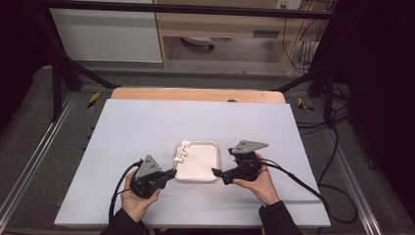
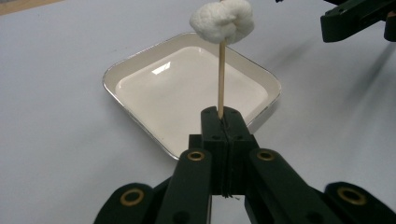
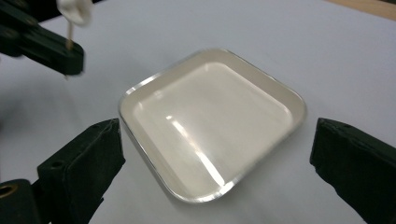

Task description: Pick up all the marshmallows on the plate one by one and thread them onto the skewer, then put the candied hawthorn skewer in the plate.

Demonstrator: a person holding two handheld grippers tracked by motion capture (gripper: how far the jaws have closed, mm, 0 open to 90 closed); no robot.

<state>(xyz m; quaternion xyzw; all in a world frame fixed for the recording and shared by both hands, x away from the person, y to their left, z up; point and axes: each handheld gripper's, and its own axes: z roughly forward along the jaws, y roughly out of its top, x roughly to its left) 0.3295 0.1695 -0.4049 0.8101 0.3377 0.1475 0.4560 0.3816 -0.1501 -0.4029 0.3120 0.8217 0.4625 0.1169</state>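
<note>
A thin wooden skewer [image 2: 221, 79] rises from my left gripper [image 2: 223, 121], whose jaws are shut on its lower end. White soft lumps [image 2: 223, 19] are threaded on its top. In the high view the white lumps [image 1: 182, 151] hang over the left edge of a shallow metal tray [image 1: 217, 161], with my left gripper [image 1: 171, 174] at the tray's near left corner. My right gripper [image 1: 215, 173] sits at the tray's near right corner. Its jaws stand wide open, facing the empty tray [image 3: 135, 91], with nothing between the fingers [image 3: 79, 163].
The tray [image 2: 112, 74] lies on a white mat [image 1: 127, 132] that covers the table. A wooden strip [image 1: 195, 94] runs along the table's far edge. Cables [image 1: 303, 183] trail from both grippers toward the near side. A dark frame and a shelf stand beyond the table.
</note>
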